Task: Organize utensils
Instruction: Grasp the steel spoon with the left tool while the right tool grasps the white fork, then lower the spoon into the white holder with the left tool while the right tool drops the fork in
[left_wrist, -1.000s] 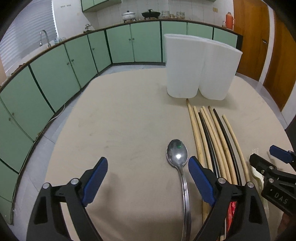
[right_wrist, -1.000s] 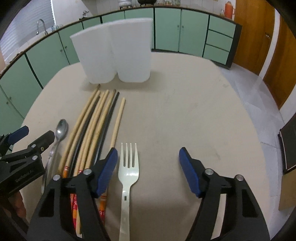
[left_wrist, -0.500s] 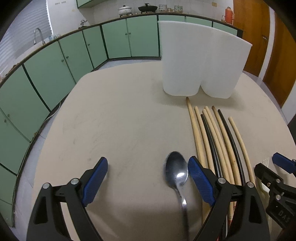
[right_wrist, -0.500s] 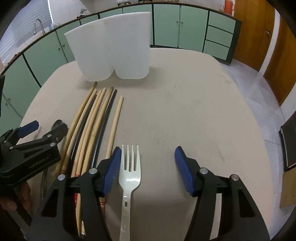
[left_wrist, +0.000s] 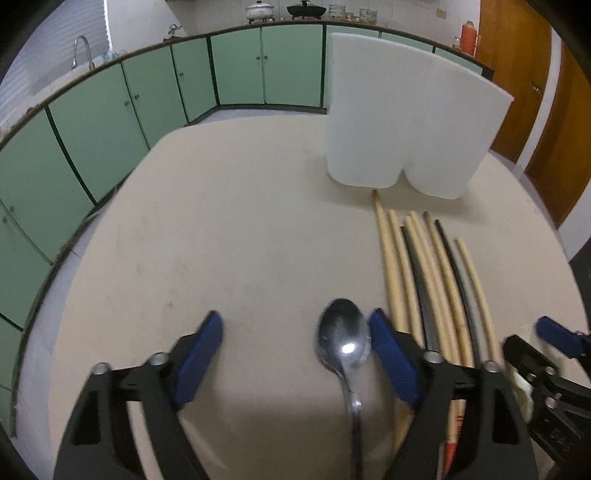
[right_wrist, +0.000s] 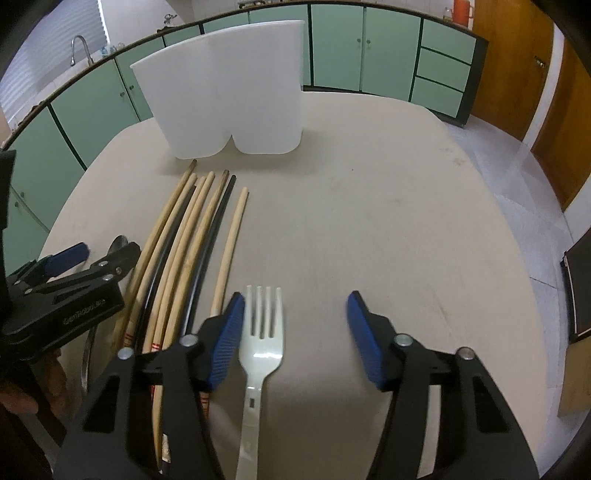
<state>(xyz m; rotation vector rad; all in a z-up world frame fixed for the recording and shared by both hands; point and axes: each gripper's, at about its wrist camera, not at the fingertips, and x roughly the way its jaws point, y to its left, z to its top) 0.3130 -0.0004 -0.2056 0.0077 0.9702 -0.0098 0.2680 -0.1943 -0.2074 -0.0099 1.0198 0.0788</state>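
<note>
Nothing's in the holder (right_wrist: 225, 92) yet: left tongs (left_wrist: 295, 354) closing round the spoon (left_wrist: 345, 341), right tongs (right_wrist: 293, 339) closing round the fork (right_wrist: 260, 332), neither gripped; chopsticks (right_wrist: 192, 236) wait mid-left on the bench (right_wrist: 388, 221).

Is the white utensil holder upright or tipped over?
Upright: the white utensil holder stands on its base on the table, beyond the chopsticks' tips. Its inside is hidden.

**Kitchen behind the table**

Beige round table (left_wrist: 229, 221) in the foreground. Green cabinets (left_wrist: 236, 70) curving along the walls, with a tap (left_wrist: 82, 48) at far left. On the counter: a white lidded pot (left_wrist: 260, 9), a black wok (left_wrist: 306, 9), an orange flask (left_wrist: 469, 33). Wooden doors (left_wrist: 517, 85) at right.
</note>
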